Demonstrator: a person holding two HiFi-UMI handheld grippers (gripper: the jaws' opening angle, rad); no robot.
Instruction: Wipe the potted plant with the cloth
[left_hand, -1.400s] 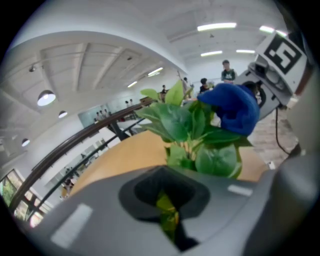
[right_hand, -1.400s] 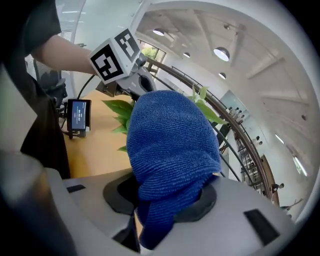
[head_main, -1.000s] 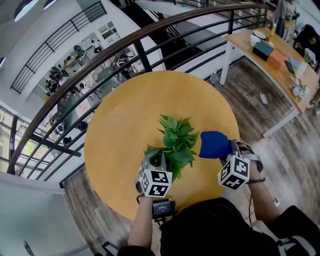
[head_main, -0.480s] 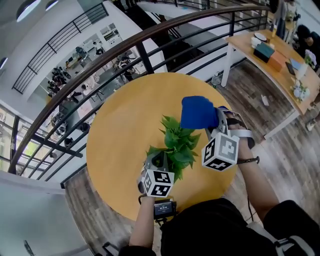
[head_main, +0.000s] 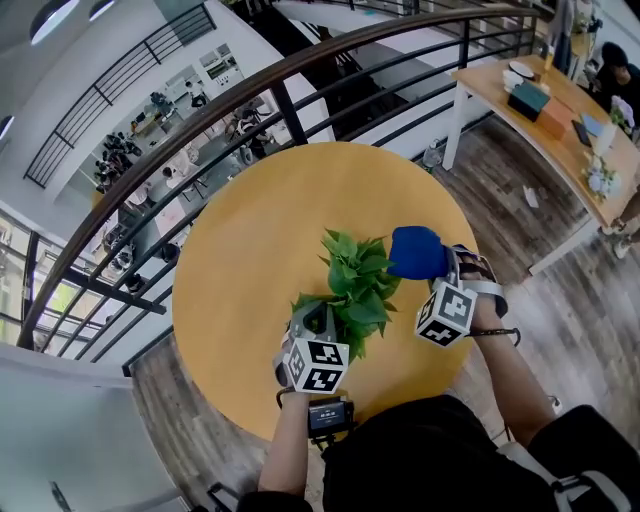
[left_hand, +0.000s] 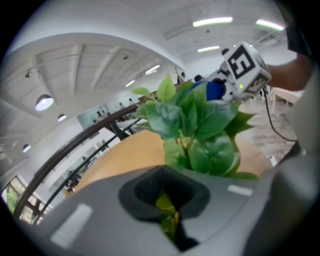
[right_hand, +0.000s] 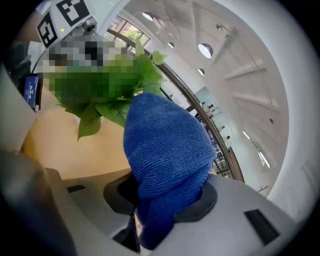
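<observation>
A leafy green potted plant (head_main: 355, 288) stands near the front of the round yellow table (head_main: 260, 230); its pot is hidden by leaves and my left gripper. My left gripper (head_main: 322, 320) is at the plant's near left side, its jaws shut with a thin green leaf (left_hand: 166, 207) between them. My right gripper (head_main: 436, 268) is shut on a bunched blue cloth (head_main: 416, 252), which touches the leaves on the plant's right side. In the right gripper view the cloth (right_hand: 167, 145) fills the jaws, with the plant (right_hand: 125, 82) just beyond. The left gripper view shows the plant (left_hand: 200, 125) and the cloth (left_hand: 214, 90) behind it.
A dark curved railing (head_main: 300, 70) runs behind the table, with a drop to a lower floor beyond. A long wooden desk (head_main: 545, 115) with boxes stands at the back right. Wooden floor (head_main: 560, 290) lies to the right.
My right gripper swung the cloth up and over the plant's far right side, then came back down to the plant's right edge. The left gripper and the plant stayed put.
</observation>
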